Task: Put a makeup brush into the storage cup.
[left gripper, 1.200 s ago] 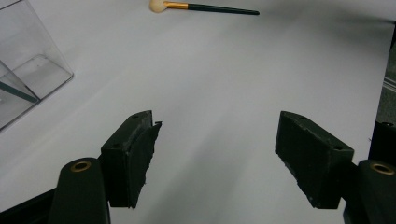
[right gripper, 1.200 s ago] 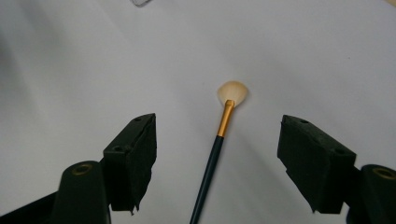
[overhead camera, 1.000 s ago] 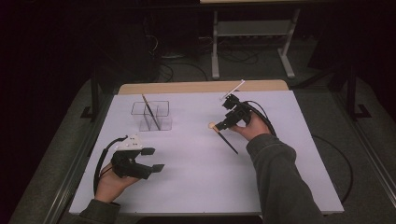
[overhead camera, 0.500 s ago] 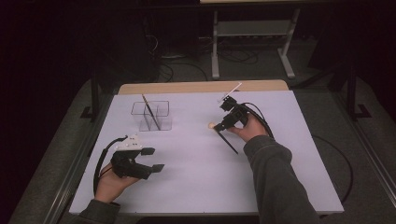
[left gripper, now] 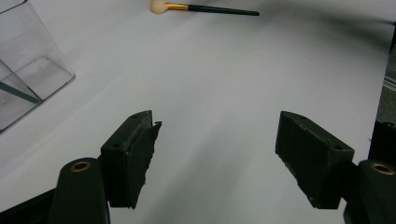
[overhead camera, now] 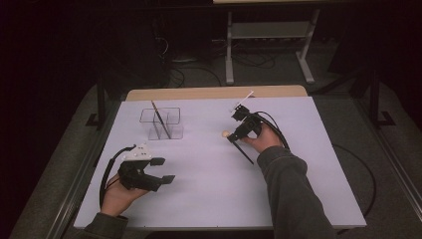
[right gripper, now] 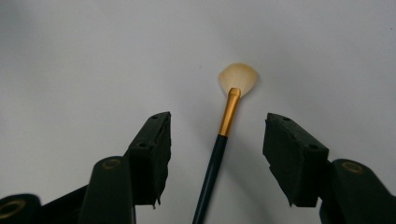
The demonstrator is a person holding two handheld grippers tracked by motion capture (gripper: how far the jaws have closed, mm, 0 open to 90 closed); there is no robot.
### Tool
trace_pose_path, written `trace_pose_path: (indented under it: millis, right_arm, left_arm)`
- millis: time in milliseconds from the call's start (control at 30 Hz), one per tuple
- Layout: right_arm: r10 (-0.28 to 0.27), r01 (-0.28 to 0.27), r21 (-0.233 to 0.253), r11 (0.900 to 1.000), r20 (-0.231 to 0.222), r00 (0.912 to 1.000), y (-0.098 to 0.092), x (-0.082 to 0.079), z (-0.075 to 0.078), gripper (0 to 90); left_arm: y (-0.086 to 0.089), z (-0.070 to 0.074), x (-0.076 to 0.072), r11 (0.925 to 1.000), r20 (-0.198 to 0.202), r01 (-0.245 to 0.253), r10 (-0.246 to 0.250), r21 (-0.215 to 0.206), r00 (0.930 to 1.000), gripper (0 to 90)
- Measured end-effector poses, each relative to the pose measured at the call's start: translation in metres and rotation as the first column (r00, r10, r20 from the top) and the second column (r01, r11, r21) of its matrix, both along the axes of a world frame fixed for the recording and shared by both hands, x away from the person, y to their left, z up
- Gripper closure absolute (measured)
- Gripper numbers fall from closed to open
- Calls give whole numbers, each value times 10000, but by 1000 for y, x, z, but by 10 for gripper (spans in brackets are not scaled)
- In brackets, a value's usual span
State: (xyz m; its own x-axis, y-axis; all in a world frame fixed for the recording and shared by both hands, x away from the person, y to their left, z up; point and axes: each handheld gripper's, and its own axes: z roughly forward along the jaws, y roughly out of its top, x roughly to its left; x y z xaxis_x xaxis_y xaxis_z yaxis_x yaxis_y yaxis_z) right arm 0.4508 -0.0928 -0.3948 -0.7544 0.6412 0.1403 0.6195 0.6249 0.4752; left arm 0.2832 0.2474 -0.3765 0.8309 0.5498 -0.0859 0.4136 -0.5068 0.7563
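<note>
A makeup brush (right gripper: 229,114) with a cream fan head, gold ferrule and dark handle lies flat on the white table (overhead camera: 209,189). My right gripper (right gripper: 217,128) is open, its jaws standing on either side of the handle without touching it. In the high view the right gripper (overhead camera: 235,135) hovers over the makeup brush (overhead camera: 225,133) at centre right. My left gripper (overhead camera: 164,170) is open and holds nothing near the front left. The left gripper view shows the left gripper (left gripper: 217,126) above bare table, with the makeup brush (left gripper: 205,8) far ahead.
A clear two-compartment box (overhead camera: 161,124) stands at the back left with a thin dark brush (overhead camera: 158,117) leaning in it. The clear box (left gripper: 28,79) is at the left of the left gripper view. Dark floor, cables and a metal stand lie beyond the table.
My right hand has shifted slightly over the brush, its jaws staying open. The left hand has not moved.
</note>
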Motion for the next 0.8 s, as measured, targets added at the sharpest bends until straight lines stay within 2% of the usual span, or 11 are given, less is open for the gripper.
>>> trace_pose_path:
  millis: [800]
  right_arm:
    - [119, -138, -465, 9988, -424, 9990, 7, 3, -16, 545]
  left_arm:
    - [1, -1, 1, 10000, -23, 52, -52, 7, 10000, 280]
